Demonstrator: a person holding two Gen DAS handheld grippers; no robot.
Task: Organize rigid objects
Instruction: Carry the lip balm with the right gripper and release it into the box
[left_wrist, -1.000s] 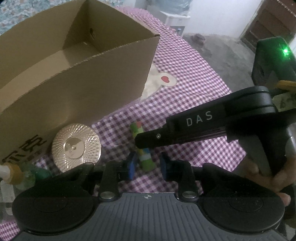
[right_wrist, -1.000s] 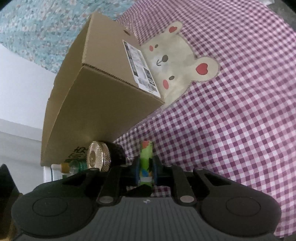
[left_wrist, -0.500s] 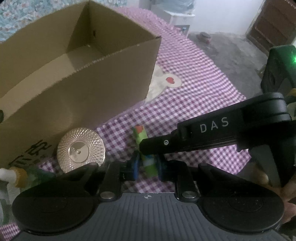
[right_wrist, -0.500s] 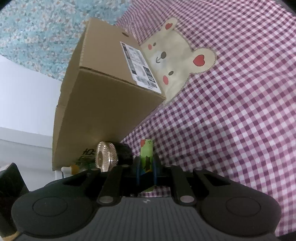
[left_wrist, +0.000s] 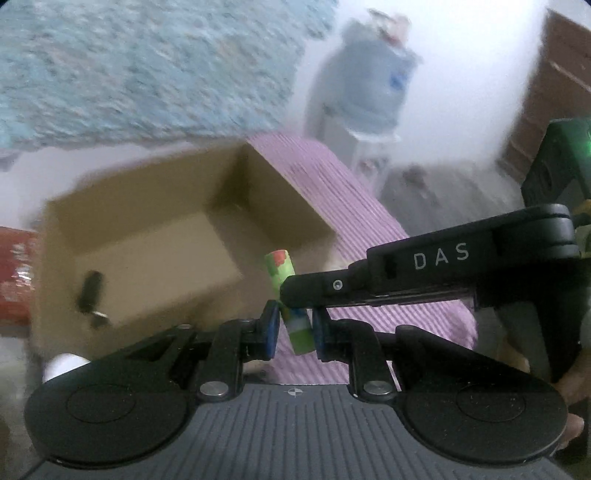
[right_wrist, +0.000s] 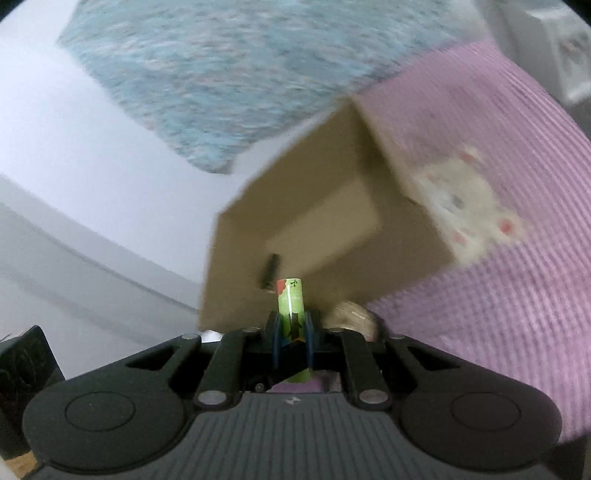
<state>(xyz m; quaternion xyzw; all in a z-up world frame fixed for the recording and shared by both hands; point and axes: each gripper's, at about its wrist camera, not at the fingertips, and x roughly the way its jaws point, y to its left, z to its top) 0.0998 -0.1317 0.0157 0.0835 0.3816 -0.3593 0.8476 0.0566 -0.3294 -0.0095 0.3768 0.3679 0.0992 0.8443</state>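
A green tube (left_wrist: 279, 266) with a red-spotted end hangs in the air in front of the open cardboard box (left_wrist: 155, 236). My left gripper (left_wrist: 294, 330) is shut on its lower part. My right gripper (left_wrist: 295, 295) comes in from the right and clamps the same tube higher up. In the right wrist view my right gripper (right_wrist: 291, 332) is shut on the green tube (right_wrist: 290, 299), which sticks up towards the box (right_wrist: 321, 225). A small dark object (left_wrist: 89, 291) lies on the box floor. The picture is blurred by motion.
A gold round lid (right_wrist: 351, 317) lies on the purple checked cloth (right_wrist: 517, 295) beside the box's near wall. A water dispenser (left_wrist: 365, 99) stands beyond the table. A red packet (left_wrist: 14, 269) sits at the far left. A hand (left_wrist: 576, 376) holds the right gripper's handle.
My left jaws closed onto the green tube. Both grippers then rose with it off the cloth, and the views now look down into the open box.
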